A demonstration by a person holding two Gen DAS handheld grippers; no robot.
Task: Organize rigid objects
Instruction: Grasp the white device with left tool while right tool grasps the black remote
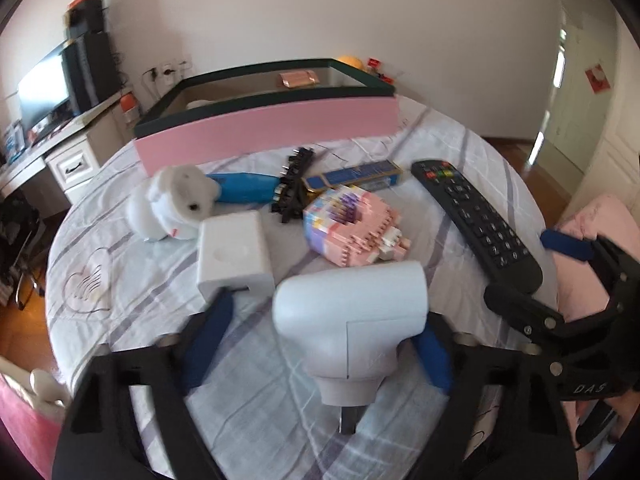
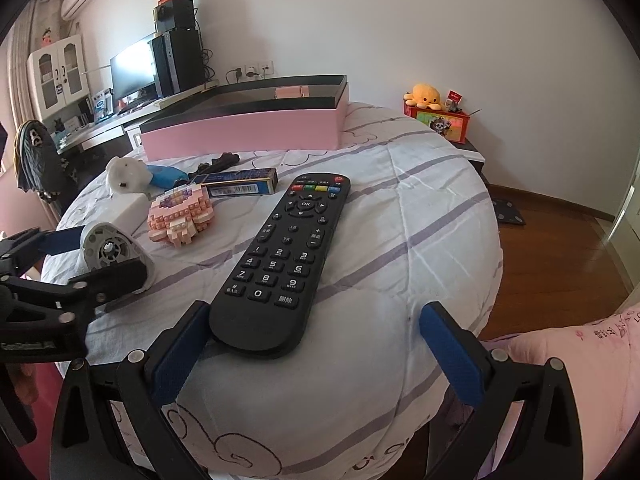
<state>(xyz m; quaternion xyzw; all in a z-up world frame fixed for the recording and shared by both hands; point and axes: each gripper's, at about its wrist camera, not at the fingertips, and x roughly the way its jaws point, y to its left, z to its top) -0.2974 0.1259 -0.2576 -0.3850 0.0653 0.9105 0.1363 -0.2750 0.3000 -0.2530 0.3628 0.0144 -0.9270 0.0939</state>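
Note:
On the striped bedsheet lie a white T-shaped plastic device (image 1: 350, 320), a black remote control (image 2: 280, 256), a pink brick model (image 1: 352, 228), a white foam block (image 1: 232, 254), a plush rabbit (image 1: 176, 200), a blue tool (image 1: 244, 188), a black comb-like part (image 1: 294, 188) and a blue box (image 1: 360, 174). My left gripper (image 1: 320, 344) is open, its fingers on either side of the white device (image 2: 110, 256). My right gripper (image 2: 320, 360) is open around the remote's near end (image 1: 476, 220). A pink open box (image 1: 272, 128) stands at the back.
A desk with a monitor (image 2: 132, 68) stands to the left. A red box with a yellow plush (image 2: 436, 116) sits on a stand to the right. Wooden floor (image 2: 560, 256) lies beyond the bed's right edge. A pink quilt (image 2: 580, 352) is at lower right.

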